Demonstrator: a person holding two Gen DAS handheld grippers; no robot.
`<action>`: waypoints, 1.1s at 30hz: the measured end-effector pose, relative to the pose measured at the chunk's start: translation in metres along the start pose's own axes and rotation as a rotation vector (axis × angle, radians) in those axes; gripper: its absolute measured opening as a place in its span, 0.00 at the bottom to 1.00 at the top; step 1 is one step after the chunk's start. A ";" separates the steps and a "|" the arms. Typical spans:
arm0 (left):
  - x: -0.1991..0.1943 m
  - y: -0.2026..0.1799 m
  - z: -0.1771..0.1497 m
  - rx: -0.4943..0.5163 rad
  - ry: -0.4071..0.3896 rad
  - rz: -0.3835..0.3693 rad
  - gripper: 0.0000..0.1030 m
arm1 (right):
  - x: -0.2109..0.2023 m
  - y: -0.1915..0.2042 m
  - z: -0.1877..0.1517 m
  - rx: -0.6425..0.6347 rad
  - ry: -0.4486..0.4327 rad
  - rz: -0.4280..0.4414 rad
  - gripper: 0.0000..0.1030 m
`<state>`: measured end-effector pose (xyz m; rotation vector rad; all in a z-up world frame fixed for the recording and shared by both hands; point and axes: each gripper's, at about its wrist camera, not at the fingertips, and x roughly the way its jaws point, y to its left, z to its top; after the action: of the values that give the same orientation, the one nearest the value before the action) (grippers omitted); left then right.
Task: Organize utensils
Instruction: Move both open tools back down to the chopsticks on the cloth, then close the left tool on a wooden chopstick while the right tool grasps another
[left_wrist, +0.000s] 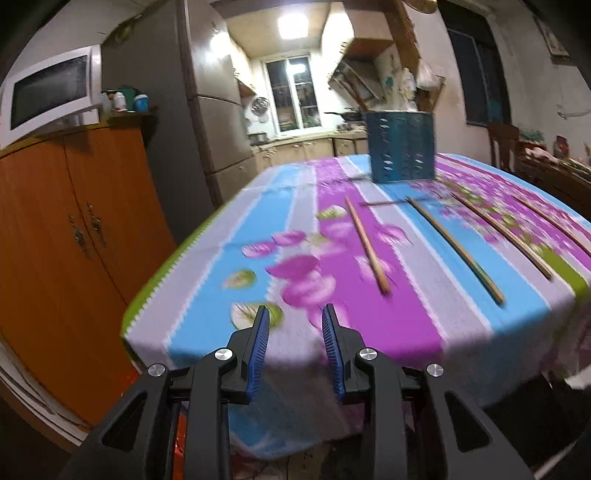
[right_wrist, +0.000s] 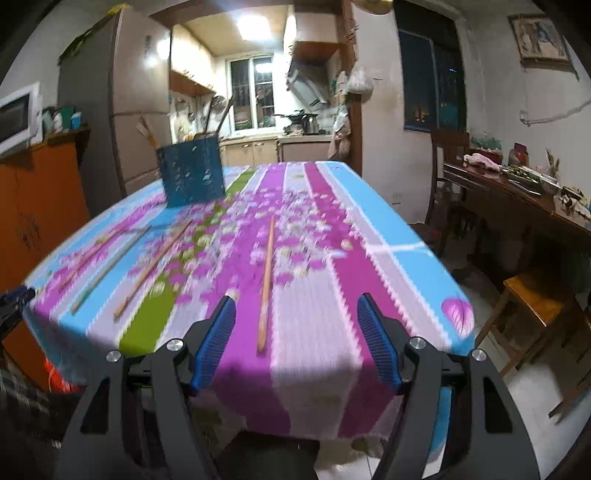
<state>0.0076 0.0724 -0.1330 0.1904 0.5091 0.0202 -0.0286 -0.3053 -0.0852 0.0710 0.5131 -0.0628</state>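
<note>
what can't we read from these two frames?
- Blue holder: contents hidden by its wall in the left wrist view; blurred in the right.
- Rightmost chopstick: cut off by the left wrist frame edge.
- Chopstick tips: motion blur, both views.
- Left hand-held gripper and right hand-held gripper: open, empty.

text: none legible | we found no readable labels, brands or numbers in either wrist view | frames blurred
</note>
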 end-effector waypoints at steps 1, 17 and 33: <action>-0.002 -0.003 -0.002 0.007 -0.003 -0.012 0.30 | -0.001 0.004 -0.004 -0.015 0.005 0.009 0.63; 0.019 -0.038 0.007 0.100 -0.072 -0.167 0.30 | 0.030 0.142 -0.001 -0.276 0.027 0.225 0.33; 0.041 -0.033 0.009 0.036 -0.081 -0.174 0.25 | 0.047 0.164 -0.012 -0.206 0.050 0.103 0.21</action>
<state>0.0471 0.0409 -0.1517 0.1809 0.4436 -0.1659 0.0193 -0.1429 -0.1106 -0.1030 0.5623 0.0932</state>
